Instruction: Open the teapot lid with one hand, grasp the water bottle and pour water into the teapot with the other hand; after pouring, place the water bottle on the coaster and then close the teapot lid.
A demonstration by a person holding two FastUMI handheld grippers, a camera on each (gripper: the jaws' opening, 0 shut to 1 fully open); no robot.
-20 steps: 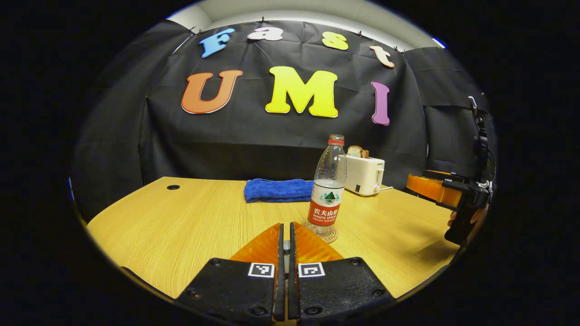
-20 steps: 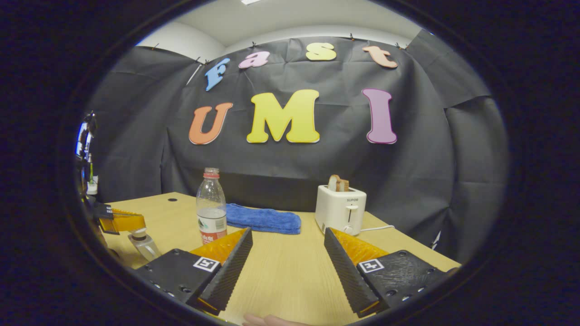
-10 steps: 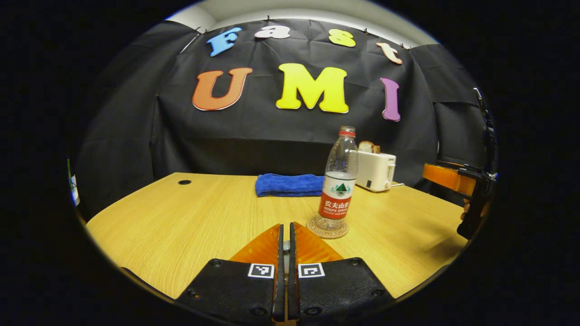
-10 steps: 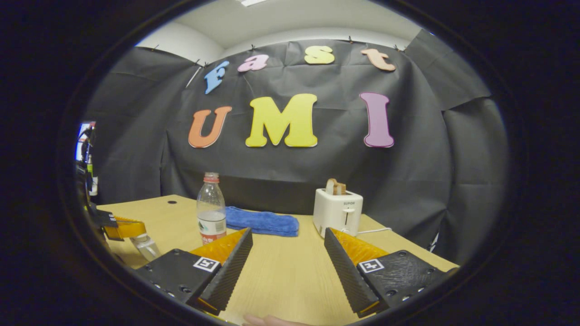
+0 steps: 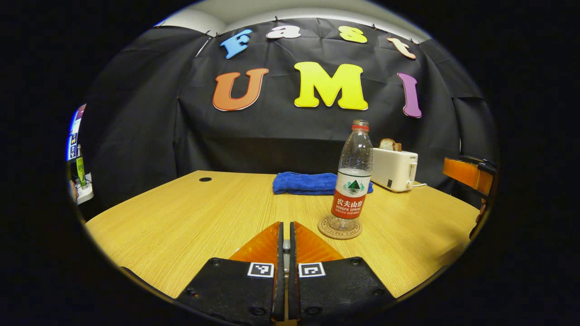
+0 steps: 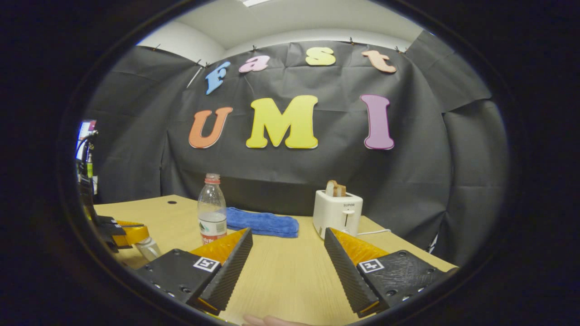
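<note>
In the left gripper view, the left tongs (image 5: 284, 235) are sitting low over the table (image 5: 181, 226) with their two fingers pressed almost together, just a thin slit between them; something small and pale is showing in that slit, too small to identify, so I cannot tell whether they are pinching anything. Just ahead and to the right, the bottle (image 5: 354, 176) is standing upright on the coaster (image 5: 340, 227), partly filled, cap off (the open neck is showing above the red ring). Behind it, a blue towel (image 5: 312, 183) is lying folded near the back of the table, and a white toaster (image 5: 394, 169) with bread in its slot is sitting to the right of the towel. At the far right edge, part of the right tongs (image 5: 469, 173) is poking in above the table. In the right gripper view, the right tongs (image 6: 287, 256) are hanging wide apart over the table (image 6: 285, 276), holding nothing. The bottle (image 6: 212, 209) is standing beyond the left finger, with the towel (image 6: 262, 222) behind it and the toaster (image 6: 337, 213) to the right. At the far left, the left tongs (image 6: 129, 233) are appearing with a pale rounded object (image 6: 147, 248) just below their tip, too blurred to name. A fingertip (image 6: 265, 321) is peeking in at the bottom edge.
</note>
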